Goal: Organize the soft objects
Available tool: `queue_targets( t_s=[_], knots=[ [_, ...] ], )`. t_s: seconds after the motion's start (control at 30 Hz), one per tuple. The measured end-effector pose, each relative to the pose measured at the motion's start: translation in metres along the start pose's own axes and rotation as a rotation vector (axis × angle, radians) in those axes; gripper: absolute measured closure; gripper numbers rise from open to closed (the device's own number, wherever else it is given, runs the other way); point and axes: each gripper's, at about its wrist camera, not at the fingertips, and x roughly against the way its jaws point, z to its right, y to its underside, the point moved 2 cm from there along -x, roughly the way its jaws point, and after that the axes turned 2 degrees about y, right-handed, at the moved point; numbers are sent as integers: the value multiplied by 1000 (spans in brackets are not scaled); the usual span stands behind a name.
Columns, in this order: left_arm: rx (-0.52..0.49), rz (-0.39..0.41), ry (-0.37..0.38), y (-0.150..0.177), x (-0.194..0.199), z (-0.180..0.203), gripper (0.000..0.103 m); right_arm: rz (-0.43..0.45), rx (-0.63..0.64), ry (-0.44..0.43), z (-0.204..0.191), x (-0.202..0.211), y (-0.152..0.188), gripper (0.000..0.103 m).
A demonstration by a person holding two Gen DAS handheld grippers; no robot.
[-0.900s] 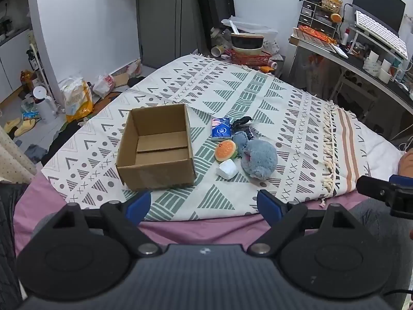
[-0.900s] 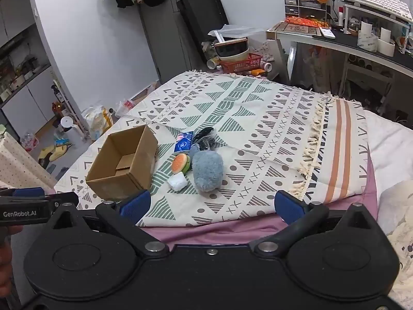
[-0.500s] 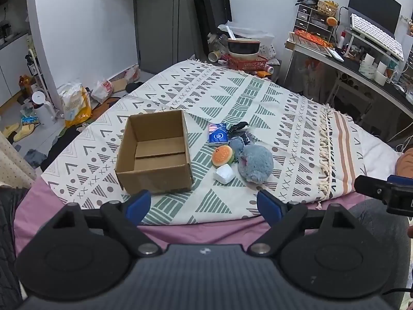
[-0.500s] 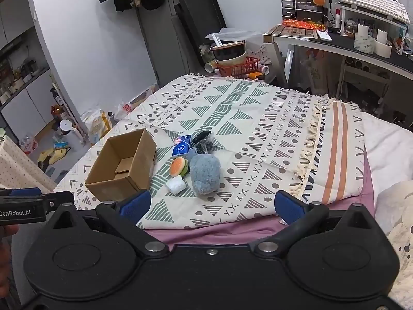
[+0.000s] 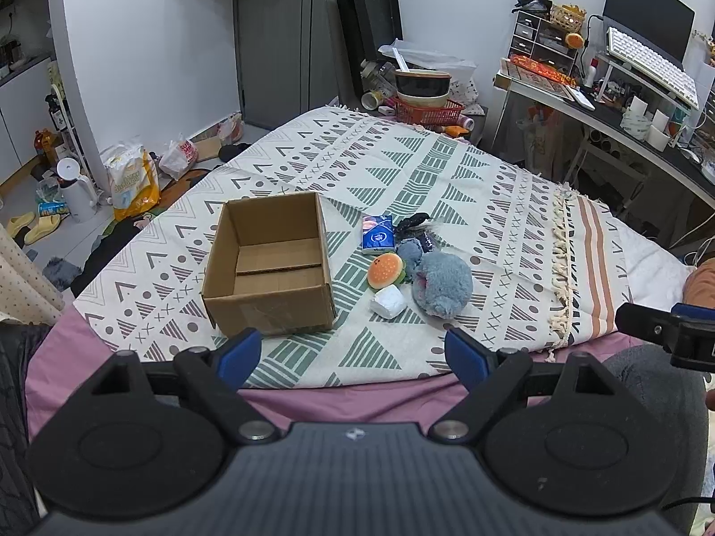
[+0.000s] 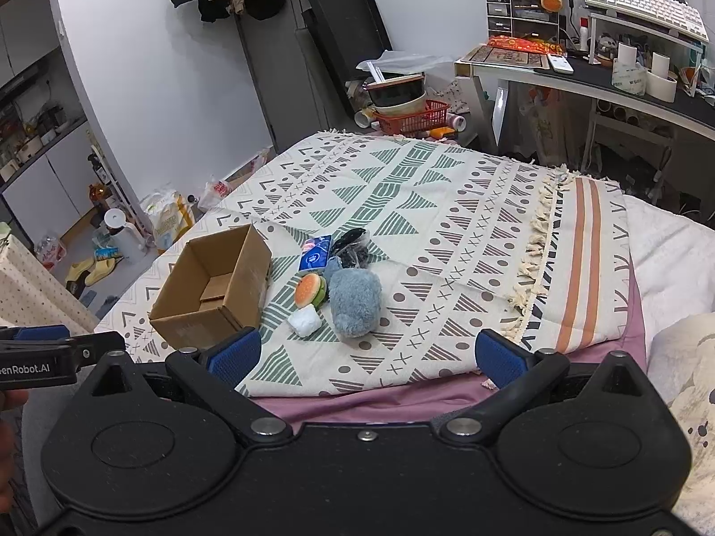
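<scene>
An open, empty cardboard box sits on the patterned blanket. To its right lie a blue-grey plush toy, a burger-shaped soft toy, a white soft block, a blue tissue pack and a black bundle. My left gripper is open and empty, held near the bed's front edge. My right gripper is open and empty, also at the front edge.
A cluttered desk with a keyboard stands at the right. A red basket with bowls sits beyond the bed's far end. Bags and bottles litter the floor at the left. The pink sheet shows at the near edge.
Both grippers have drawn back and risen a little, so the box and toys look smaller and further off. Nothing on the bed has moved.
</scene>
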Motion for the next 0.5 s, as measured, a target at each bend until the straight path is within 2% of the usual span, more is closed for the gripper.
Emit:
queue_targets(
  t_s=[0.5],
  knots=[
    [6, 5, 10, 1, 1, -3, 15, 2, 4, 15, -2, 0, 1, 0]
  ],
)
